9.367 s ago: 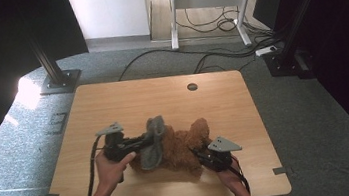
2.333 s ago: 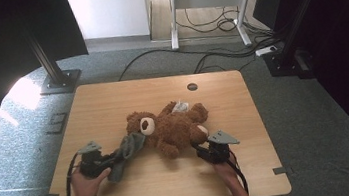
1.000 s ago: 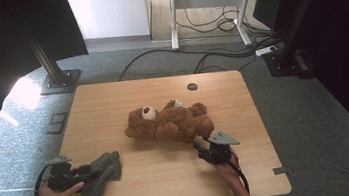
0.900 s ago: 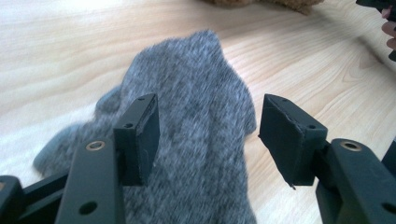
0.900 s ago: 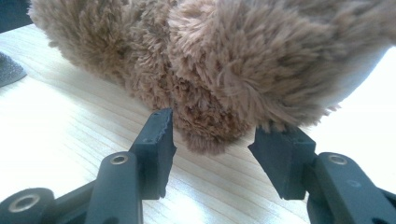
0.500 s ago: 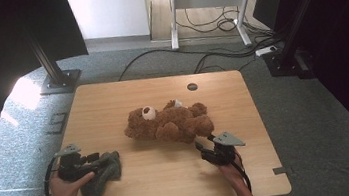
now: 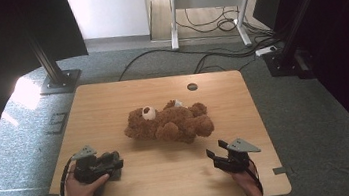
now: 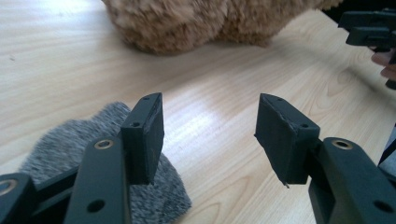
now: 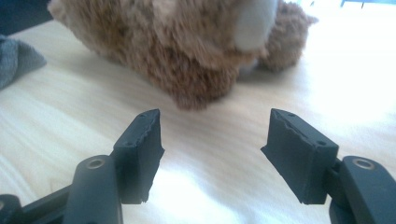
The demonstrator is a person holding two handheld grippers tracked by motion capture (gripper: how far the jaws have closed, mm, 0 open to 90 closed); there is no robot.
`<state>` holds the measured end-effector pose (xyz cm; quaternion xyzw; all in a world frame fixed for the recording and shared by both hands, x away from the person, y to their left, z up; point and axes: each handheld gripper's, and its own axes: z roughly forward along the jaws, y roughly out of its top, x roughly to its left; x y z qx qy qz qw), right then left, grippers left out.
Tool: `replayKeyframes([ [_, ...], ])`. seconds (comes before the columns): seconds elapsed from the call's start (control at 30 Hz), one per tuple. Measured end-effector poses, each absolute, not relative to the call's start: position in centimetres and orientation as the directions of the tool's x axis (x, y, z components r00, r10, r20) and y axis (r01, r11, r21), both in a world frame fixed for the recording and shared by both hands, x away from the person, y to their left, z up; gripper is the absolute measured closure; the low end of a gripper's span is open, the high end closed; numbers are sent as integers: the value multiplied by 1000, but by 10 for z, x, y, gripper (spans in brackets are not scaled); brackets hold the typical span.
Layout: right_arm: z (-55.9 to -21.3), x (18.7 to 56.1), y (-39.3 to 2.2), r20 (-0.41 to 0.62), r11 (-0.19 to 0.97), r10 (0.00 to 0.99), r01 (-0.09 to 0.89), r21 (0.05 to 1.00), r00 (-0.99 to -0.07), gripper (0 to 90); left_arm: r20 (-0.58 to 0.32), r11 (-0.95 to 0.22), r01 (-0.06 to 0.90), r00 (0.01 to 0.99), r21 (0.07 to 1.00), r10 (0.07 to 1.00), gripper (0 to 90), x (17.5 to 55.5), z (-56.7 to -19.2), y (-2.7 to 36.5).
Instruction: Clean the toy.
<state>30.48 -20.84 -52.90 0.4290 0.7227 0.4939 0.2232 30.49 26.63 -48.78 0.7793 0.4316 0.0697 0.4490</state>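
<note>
Teddy bear (image 7: pixel 170 122) is lying mid-counter (image 7: pixel 172 174) as both tools, left (image 8: pixel 210 135) closing slightly over a grey cloth (image 8: pixel 70 144), right (image 9: pixel 215 149) just widening, are gaping empty.

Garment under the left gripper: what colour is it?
Heathered grey knit garment, clearest in the left gripper view.

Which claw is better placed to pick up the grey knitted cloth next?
Probably the left claw: the grey cloth lies on the table right under its open jaws. The right claw is open too, but across the table, facing the teddy bear.
</note>
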Motion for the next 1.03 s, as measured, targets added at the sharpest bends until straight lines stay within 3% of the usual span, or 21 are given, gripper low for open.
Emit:
replayKeyframes([
  [0.3, -541, 297, -217, 121, 180, 838, 479, 859, -532, 342, -268, -242, 600, 633, 762, 726, 428, 289, -499, 259],
  [1.03, -545, 302, -209, 97, 222, 832, 488, 844, -546, 319, -254, -251, 590, 639, 767, 726, 429, 289, -500, 259],
])
